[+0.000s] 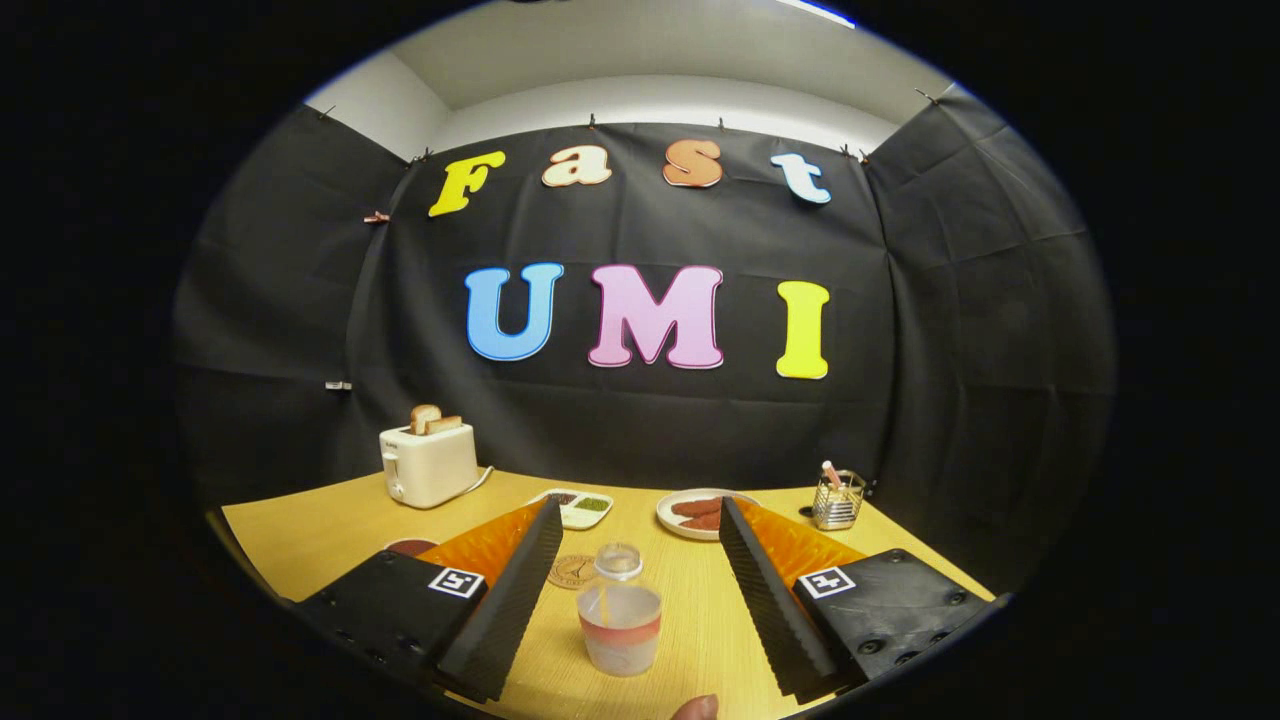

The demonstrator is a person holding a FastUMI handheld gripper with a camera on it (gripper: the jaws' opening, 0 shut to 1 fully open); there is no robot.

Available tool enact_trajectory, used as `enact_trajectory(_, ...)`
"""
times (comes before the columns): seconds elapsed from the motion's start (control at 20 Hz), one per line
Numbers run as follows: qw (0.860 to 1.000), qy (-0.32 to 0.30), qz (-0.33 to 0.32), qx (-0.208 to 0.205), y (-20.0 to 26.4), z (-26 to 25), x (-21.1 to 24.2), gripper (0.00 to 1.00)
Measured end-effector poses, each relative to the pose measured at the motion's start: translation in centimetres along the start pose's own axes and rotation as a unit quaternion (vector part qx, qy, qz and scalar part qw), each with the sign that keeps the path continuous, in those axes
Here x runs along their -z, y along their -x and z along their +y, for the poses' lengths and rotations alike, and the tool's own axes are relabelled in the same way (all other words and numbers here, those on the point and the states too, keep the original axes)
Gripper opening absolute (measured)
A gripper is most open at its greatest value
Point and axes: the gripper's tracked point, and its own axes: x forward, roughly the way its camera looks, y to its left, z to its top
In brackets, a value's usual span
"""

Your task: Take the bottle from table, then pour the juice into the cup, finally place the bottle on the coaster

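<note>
My gripper (633, 520) spread wide, holding nothing. Bottle (619, 617) upright on the table (310, 530) between my fingers, touching neither. Coaster (573, 571) just behind-left of bottle; toaster (429, 464) far beyond it, left

jaws: ridged inner faces | mounts: black, screwed | square coded tag on each | gripper (640, 525): spread wide

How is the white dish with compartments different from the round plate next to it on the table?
The compartment dish is squarish, with separate dark and green fillings; the round plate holds reddish-brown slices. The dish lies just beyond one finger of the open gripper, the plate beyond the other. Both are white, shallow and flat on the table.
</note>
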Motion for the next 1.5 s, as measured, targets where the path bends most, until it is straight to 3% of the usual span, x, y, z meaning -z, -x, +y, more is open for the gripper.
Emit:
enact_trajectory(0.5,0.999,-0.013,0.045,0.006,-1.2,1.2,9.1,0.98)
enact_trajectory(1.05,0.996,-0.002,0.075,0.049,-4.0,1.1,13.2,0.98)
enact_trajectory(1.15,0.995,-0.006,0.081,0.058,-4.5,0.8,13.0,0.78)
enact_trajectory(1.35,0.992,0.028,0.092,0.078,-4.6,0.6,11.1,0.73)
enact_trajectory(1.5,0.988,0.097,0.097,0.074,-5.3,0.9,8.7,0.72)
